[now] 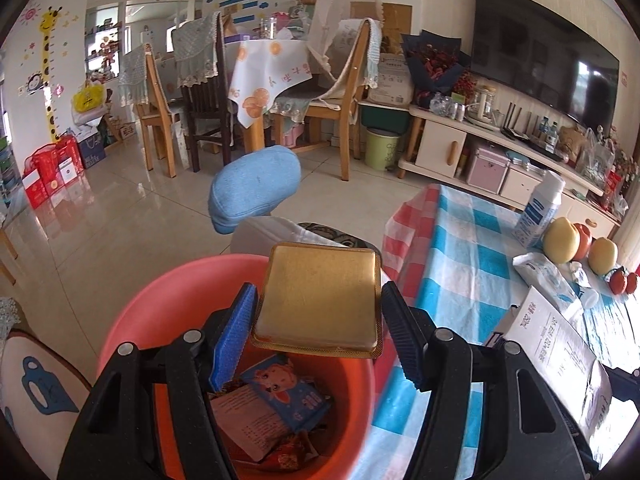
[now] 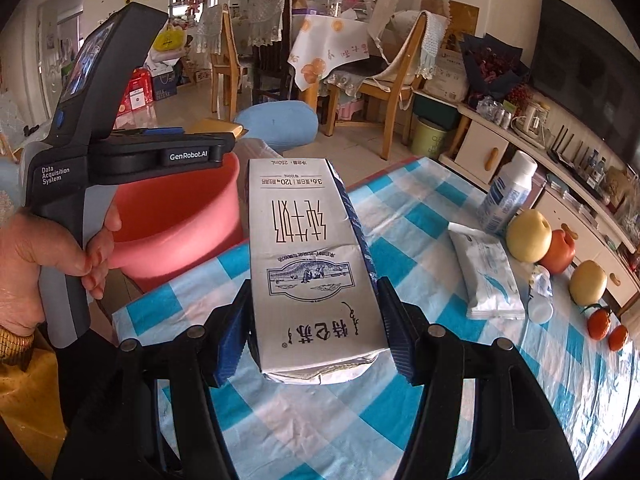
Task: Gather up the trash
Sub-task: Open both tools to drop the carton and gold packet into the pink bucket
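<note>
My left gripper point(image 1: 318, 316) is shut on a gold plastic tray point(image 1: 320, 300) and holds it over the pink bucket point(image 1: 160, 300). The bucket holds a blue snack wrapper point(image 1: 286, 392) and other packets. My right gripper point(image 2: 314, 328) is shut on a white milk carton point(image 2: 308, 256) and holds it above the checked tablecloth point(image 2: 420, 216). The carton also shows in the left wrist view point(image 1: 556, 348). In the right wrist view the left gripper's body point(image 2: 132, 156) sits over the bucket point(image 2: 176, 224), with the gold tray point(image 2: 216, 126) at its tip.
On the table lie a white wipes pack point(image 2: 486, 274), a white bottle point(image 2: 506, 192), two yellow pears point(image 2: 528, 236), a red fruit point(image 2: 560, 252), small oranges point(image 2: 600, 324) and a bottle cap point(image 2: 540, 310). A blue cushion point(image 1: 256, 188), chairs and a TV cabinet point(image 1: 480, 148) stand beyond.
</note>
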A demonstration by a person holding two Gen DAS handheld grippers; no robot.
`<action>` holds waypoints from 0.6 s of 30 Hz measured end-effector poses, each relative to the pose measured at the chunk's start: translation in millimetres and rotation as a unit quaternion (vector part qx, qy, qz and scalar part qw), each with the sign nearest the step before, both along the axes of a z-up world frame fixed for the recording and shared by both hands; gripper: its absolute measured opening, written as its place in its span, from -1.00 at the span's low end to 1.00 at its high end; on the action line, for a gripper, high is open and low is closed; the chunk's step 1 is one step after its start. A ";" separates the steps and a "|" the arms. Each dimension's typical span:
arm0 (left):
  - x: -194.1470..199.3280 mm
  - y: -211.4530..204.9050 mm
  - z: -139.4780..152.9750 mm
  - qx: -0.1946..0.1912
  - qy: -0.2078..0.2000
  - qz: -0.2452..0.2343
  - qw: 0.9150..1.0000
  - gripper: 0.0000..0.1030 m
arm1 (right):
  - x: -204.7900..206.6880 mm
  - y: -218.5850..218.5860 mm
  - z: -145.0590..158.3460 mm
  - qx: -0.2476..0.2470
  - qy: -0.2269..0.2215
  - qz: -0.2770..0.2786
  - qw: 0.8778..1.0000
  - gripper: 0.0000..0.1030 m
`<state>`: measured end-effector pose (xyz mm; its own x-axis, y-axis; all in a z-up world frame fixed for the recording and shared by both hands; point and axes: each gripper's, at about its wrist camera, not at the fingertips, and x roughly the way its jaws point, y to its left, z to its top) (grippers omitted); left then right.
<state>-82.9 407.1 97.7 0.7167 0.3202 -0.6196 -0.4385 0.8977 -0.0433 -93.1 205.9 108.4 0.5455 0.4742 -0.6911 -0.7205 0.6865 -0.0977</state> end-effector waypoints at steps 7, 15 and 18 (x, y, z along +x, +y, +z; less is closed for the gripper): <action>-8.1 28.5 -4.5 -0.011 0.004 0.031 0.999 0.25 | 0.9 44.0 0.2 -0.019 -0.005 0.036 0.999 0.19; -16.7 58.2 -12.6 -0.028 0.010 0.065 0.997 0.26 | 6.0 89.0 -2.7 -0.046 -0.012 0.071 0.996 0.19; -19.0 66.0 -15.3 -0.033 0.012 0.078 0.996 0.26 | 4.6 104.0 -4.1 -0.057 -0.018 0.086 0.995 0.19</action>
<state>-102.0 473.1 82.4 0.6460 0.3854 -0.6589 -0.5744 0.8140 -0.0870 -88.5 309.9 104.3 0.4888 0.4830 -0.7265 -0.8210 0.5364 -0.1958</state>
